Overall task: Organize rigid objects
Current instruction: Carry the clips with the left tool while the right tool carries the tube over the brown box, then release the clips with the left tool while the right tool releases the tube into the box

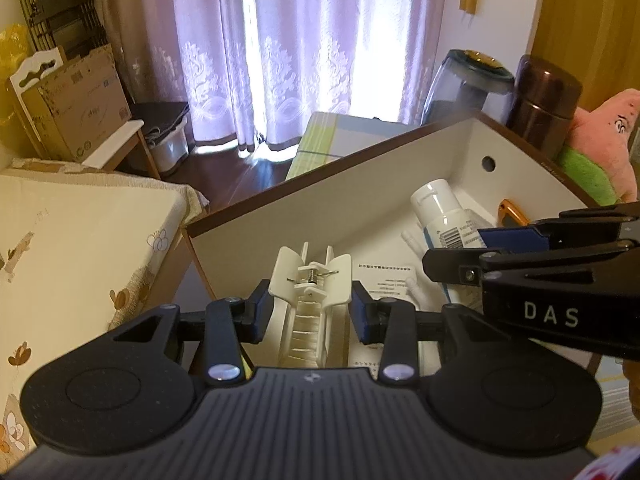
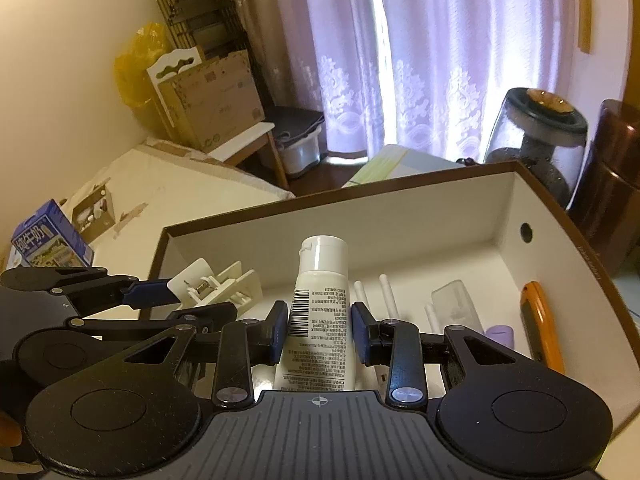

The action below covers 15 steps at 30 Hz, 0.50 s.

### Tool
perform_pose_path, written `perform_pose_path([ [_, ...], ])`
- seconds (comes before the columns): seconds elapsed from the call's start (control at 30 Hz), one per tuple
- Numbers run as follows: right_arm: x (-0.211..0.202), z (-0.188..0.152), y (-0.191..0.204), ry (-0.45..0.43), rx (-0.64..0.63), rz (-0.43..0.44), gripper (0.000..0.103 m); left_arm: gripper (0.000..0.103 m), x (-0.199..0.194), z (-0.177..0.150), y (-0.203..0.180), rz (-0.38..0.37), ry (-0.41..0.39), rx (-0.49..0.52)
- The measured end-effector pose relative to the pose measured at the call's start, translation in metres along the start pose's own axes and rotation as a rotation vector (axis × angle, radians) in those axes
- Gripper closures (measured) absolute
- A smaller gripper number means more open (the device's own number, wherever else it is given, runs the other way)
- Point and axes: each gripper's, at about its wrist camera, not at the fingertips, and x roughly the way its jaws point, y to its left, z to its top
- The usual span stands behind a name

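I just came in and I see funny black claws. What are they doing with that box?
A person is tidying small things in a white box. The left gripper holds a white hair claw clip over the box. The right gripper has a white bottle between its fingers. An orange object and small white tubes lie inside.

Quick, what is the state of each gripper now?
Left gripper: closed on the white hair claw clip.
Right gripper: closed on the white tube, above the open box.
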Motion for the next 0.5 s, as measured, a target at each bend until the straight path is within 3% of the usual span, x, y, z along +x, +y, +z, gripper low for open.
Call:
perform_pose_path([
  [0.3,0.0115,0.0012,-0.0084,0.003,0.026,0.024,0.071,0.067,0.0115,0.0035,0.0018,0.005,0.014,0.026],
  [0.5,0.0101,0.0019,-0.0104,-0.029,0.039,0.024,0.071,0.061,0.0124,0.0061,0.0013,0.009,0.012,0.037],
])
